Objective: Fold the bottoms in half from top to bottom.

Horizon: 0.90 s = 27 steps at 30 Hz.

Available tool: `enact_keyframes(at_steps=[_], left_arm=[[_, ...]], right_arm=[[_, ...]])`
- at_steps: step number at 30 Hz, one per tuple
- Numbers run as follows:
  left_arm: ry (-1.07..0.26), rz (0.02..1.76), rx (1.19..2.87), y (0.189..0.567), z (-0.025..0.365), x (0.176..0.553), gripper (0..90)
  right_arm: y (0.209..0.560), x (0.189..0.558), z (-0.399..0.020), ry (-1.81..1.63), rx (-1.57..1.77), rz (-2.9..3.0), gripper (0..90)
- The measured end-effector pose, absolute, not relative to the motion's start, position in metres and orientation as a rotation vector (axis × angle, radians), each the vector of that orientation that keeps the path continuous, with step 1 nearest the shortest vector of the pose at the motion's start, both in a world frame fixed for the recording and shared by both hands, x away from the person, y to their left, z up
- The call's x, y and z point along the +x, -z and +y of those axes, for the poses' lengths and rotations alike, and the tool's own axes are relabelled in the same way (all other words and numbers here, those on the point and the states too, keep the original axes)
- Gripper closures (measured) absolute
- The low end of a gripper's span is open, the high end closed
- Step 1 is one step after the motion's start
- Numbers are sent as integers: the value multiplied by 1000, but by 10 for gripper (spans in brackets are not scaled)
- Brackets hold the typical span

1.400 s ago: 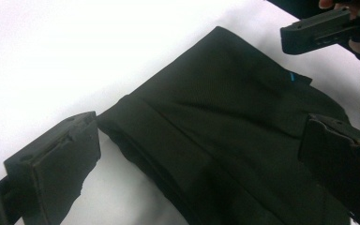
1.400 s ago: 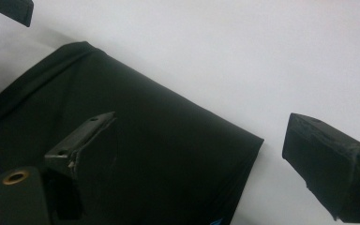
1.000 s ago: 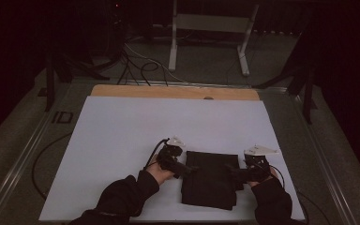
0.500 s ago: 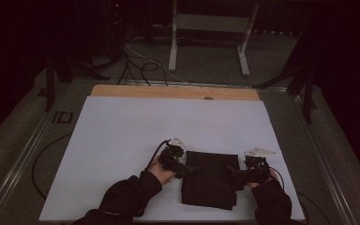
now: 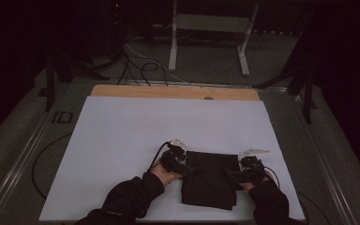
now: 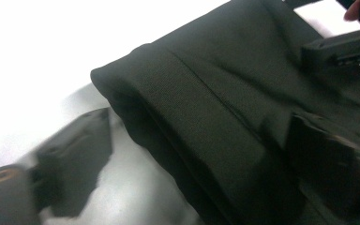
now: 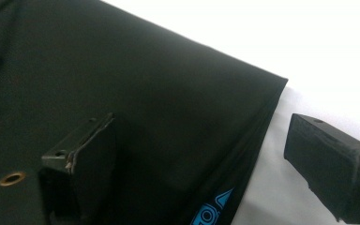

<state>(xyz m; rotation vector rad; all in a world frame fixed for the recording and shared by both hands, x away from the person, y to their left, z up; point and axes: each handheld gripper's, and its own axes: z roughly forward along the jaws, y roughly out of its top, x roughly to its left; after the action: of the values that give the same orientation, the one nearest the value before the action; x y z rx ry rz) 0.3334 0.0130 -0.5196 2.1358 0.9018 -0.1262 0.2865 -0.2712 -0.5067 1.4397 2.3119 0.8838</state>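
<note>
A folded black cloth [image 5: 211, 180] lies on the white table top [image 5: 136, 131] near its front edge. My left gripper [image 5: 190, 169] is at the cloth's left edge. In the left gripper view, the left gripper [image 6: 201, 122] has one jaw over the white surface and the other over the cloth [image 6: 206, 70]. Its jaws have just been closing, still wide apart, with the folded edge between them. My right gripper [image 5: 228, 174] is at the right edge. The right gripper [image 7: 199, 126] is open and straddles the cloth [image 7: 145, 70] edge, which bears blue print [image 7: 211, 211].
A wooden strip [image 5: 168, 91] borders the table's far edge. Beyond it, a metal stand [image 5: 206, 28] and cables [image 5: 140, 65] are on the dark floor. The white surface stretches wide to the left of the cloth and behind it.
</note>
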Motion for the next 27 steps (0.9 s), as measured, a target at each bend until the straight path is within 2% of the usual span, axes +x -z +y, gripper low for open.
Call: enact_keyframes(at_steps=[4,11,18,22,27], left_arm=[[96,926,2138,519,13,332,202],[71,939,2164,518,10,330,253],[112,937,2169,517,7,330,340],[163,929,2160,517,6,331,436],[180,929,2163,518,5,332,517]], right_arm=[[510,287,-271,-849,1439,2323,100],[513,286,-269,-808,1465,2340,129],[511,283,-266,-823,1444,2357,265],[509,282,-265,-838,1432,2380,364],[508,280,-263,-847,1413,2399,426]])
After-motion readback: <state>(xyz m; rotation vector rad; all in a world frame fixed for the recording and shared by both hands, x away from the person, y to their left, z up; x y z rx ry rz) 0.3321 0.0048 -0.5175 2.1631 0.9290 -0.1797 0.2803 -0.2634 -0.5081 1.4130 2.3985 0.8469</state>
